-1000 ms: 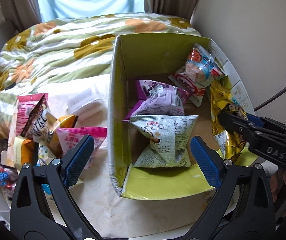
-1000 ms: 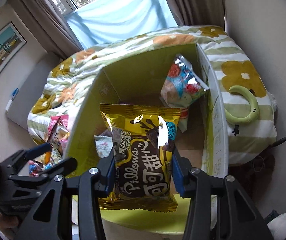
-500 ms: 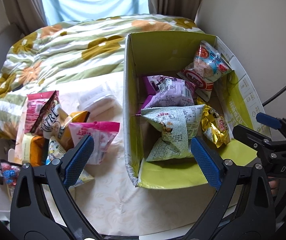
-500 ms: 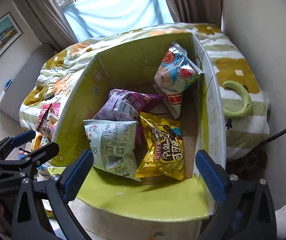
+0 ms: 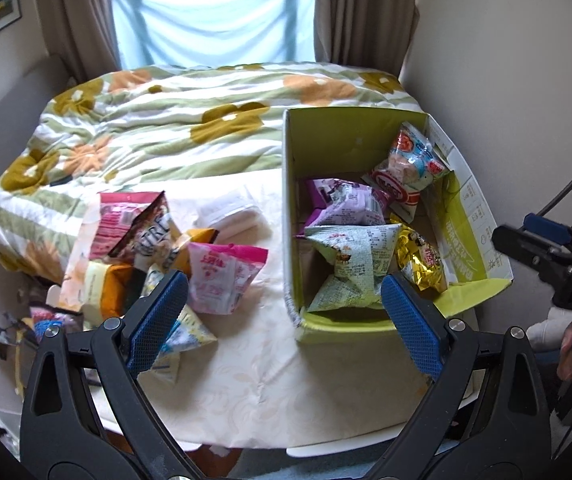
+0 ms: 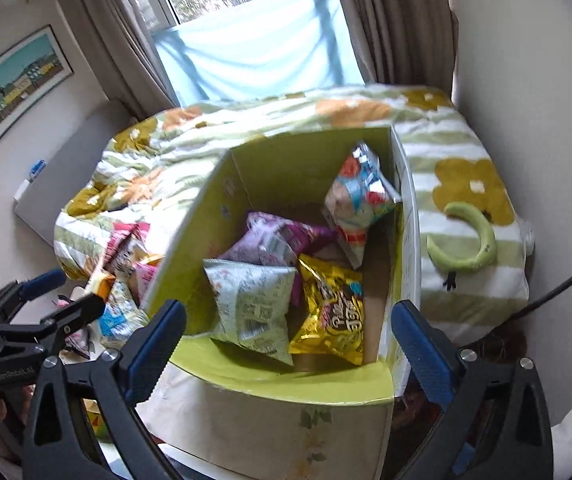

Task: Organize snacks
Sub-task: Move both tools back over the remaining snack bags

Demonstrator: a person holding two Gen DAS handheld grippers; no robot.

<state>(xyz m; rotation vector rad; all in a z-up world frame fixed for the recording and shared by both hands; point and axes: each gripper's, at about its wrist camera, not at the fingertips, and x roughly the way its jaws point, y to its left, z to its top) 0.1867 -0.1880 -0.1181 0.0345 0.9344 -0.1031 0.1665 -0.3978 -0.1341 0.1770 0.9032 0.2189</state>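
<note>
Above bed-side box (image 6: 310,160) — both hand-held grippers (image 6: 286,336) (image 5: 281,312) tilt downward, released, empty.

Both tongs are black plastic frames with triangular cut-outs and silver screws at the joints. The left tongs (image 5: 281,322) and right tongs (image 6: 288,344) carry blue cross-hatched pads (image 5: 410,326). White lettering marks their black side housings.

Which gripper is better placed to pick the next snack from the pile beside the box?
Probably the left gripper: it is open and empty, with the pink packet of the pile just beyond its left finger. The right gripper, also open, faces the box.
</note>
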